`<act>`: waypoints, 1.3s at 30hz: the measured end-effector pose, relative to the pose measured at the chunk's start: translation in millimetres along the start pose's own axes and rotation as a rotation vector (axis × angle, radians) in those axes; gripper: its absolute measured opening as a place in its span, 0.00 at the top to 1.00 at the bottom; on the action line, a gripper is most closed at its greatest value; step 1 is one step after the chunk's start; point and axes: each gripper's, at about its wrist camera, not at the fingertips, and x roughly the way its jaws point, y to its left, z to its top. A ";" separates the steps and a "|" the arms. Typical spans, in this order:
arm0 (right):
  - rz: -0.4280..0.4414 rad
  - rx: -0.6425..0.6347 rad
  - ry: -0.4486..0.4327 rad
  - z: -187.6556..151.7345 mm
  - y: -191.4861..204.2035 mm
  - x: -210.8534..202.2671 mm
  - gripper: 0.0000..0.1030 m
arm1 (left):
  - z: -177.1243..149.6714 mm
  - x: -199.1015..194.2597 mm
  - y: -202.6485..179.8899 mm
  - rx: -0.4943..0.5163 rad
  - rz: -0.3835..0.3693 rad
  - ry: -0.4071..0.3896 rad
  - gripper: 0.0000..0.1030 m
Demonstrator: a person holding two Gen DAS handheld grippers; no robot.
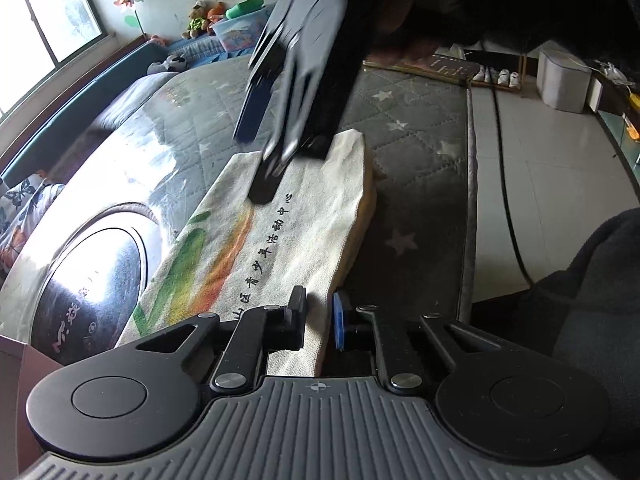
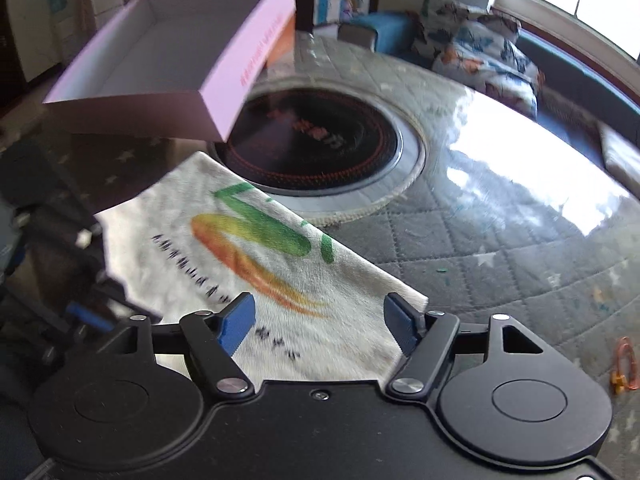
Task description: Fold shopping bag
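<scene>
Left gripper [image 1: 318, 318], nearest the lens in the left wrist view, has its jaws drawn close w/ a narrow gap over the near edge of a cream canvas shopping bag [image 1: 280, 240]; whether the pads pinch the cloth can't be told. The bag lies flat on a glass-topped round table [image 1: 168, 128] w/ a grey star-quilted cover under the glass, printed side up: green-orange swoosh, line of black characters. Its right edge shows a folded layer w/ a yellowish underside. At the bag's far end, the right gripper [image 1: 256, 168], blurred, is over the cloth, jaws spread wide, one blue-padded finger off the bag's edge, the other over the fabric.

Right wrist view: right gripper [image 2: 322, 320] w/ blue pads well apart, bag [image 2: 248, 248] between & beneath them, nothing clamped. Left gripper [image 2: 86, 316] sits blurred at frame left. Beyond the bag, a black round hob insert [image 2: 316, 140] set in the table centre; a pink open box [image 2: 160, 64] behind it. Farther back: patterned cushions [image 2: 480, 52] on a window bench
</scene>
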 end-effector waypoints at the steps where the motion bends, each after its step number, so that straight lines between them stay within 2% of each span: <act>1: 0.004 -0.025 -0.013 -3.3 3.0 -10.3 0.25 | 0.0 -1.1 1.9 -0.008 -0.004 -0.002 0.87; 4: 0.025 -0.083 -0.030 -9.5 13.2 -25.8 0.24 | 1.6 -4.4 8.4 -0.028 -0.012 -0.010 0.88; 8: 0.067 -0.231 -0.040 -18.0 43.5 -34.1 0.24 | 4.5 -4.8 14.3 -0.051 -0.024 -0.014 0.90; 14: 0.022 -0.432 -0.026 -31.0 85.2 -14.6 0.26 | 5.7 -12.6 30.4 -0.120 -0.045 -0.029 0.92; 20: -0.061 -0.534 -0.023 -37.1 99.6 5.8 0.42 | 1.7 -22.5 42.1 -0.189 -0.061 -0.053 0.94; 22: -0.070 -0.518 -0.020 -35.5 97.7 12.7 0.58 | 0.2 -23.8 42.1 -0.195 -0.062 -0.057 0.94; 23: -0.072 -0.507 -0.019 -34.4 96.4 16.5 0.62 | -0.5 -24.4 42.1 -0.198 -0.063 -0.059 0.94; 24: -0.079 -0.494 -0.020 -33.1 94.2 19.3 0.72 | -1.8 -24.2 40.9 -0.193 -0.066 -0.057 0.94; 25: -0.083 -0.487 -0.022 -32.2 92.6 20.5 0.74 | -3.0 -24.0 39.8 -0.187 -0.069 -0.055 0.94; 28: -0.059 -0.474 -0.013 -29.7 87.2 19.2 0.72 | -6.5 -24.7 37.9 -0.176 -0.076 -0.052 0.93; 29: -0.056 -0.479 -0.010 -29.8 87.6 17.8 0.70 | -7.1 -24.9 38.3 -0.174 -0.080 -0.052 0.92; 31: -0.053 -0.500 -0.005 -31.5 90.1 14.4 0.58 | -8.6 -23.3 34.7 -0.150 -0.088 -0.048 0.91; 34: -0.050 -0.518 -0.006 -33.8 93.3 10.4 0.51 | -10.9 -20.2 29.4 -0.116 -0.103 -0.040 0.86; 39: -0.025 -0.511 0.003 -34.6 95.3 7.9 0.48 | -14.5 -10.5 16.9 -0.043 -0.102 -0.011 0.80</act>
